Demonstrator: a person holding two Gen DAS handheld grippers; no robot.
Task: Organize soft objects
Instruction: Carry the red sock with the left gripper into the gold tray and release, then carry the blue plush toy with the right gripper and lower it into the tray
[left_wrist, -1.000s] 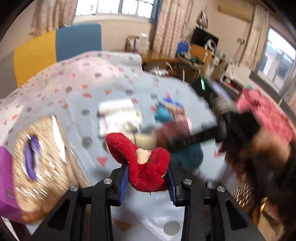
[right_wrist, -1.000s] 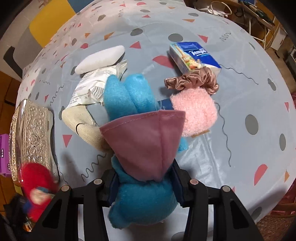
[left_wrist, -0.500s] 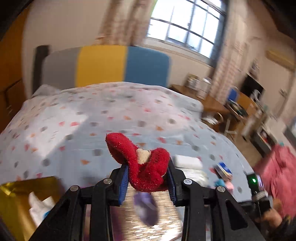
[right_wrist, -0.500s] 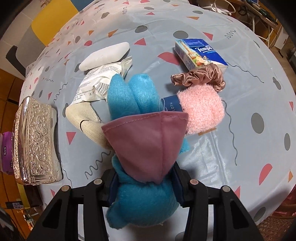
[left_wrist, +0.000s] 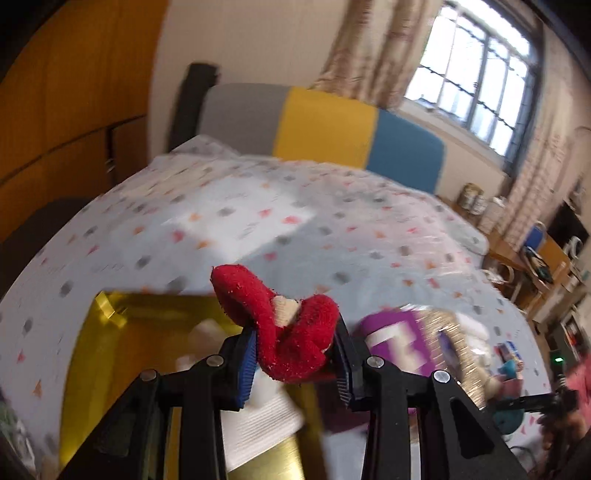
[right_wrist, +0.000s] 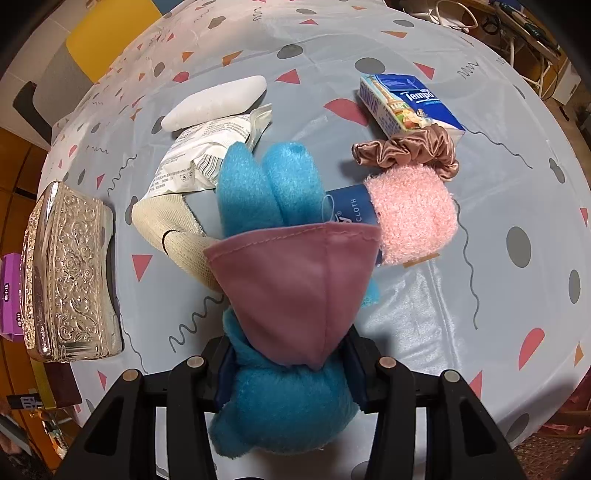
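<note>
My left gripper (left_wrist: 293, 363) is shut on a red fuzzy sock (left_wrist: 284, 328) and holds it above an open gold box (left_wrist: 110, 354) that has white things inside. My right gripper (right_wrist: 291, 369) is shut on a blue plush toy with a mauve hood (right_wrist: 288, 280) and holds it above the table. On the tablecloth beyond lie a pink fluffy cloth (right_wrist: 413, 214), a brown satin scrunchie (right_wrist: 406, 151), a beige sock (right_wrist: 166, 229) and a white pad (right_wrist: 214, 103).
A silver embossed box (right_wrist: 66, 269) and a purple box (right_wrist: 9, 295) sit at the table's left edge. A Tempo tissue pack (right_wrist: 406, 103) and a white foil packet (right_wrist: 199, 155) lie further back. The purple box (left_wrist: 391, 339) also shows in the left wrist view.
My left gripper has swung left with the red sock, from over the pile of items to over the gold box. My right gripper has risen slightly with the blue plush.
</note>
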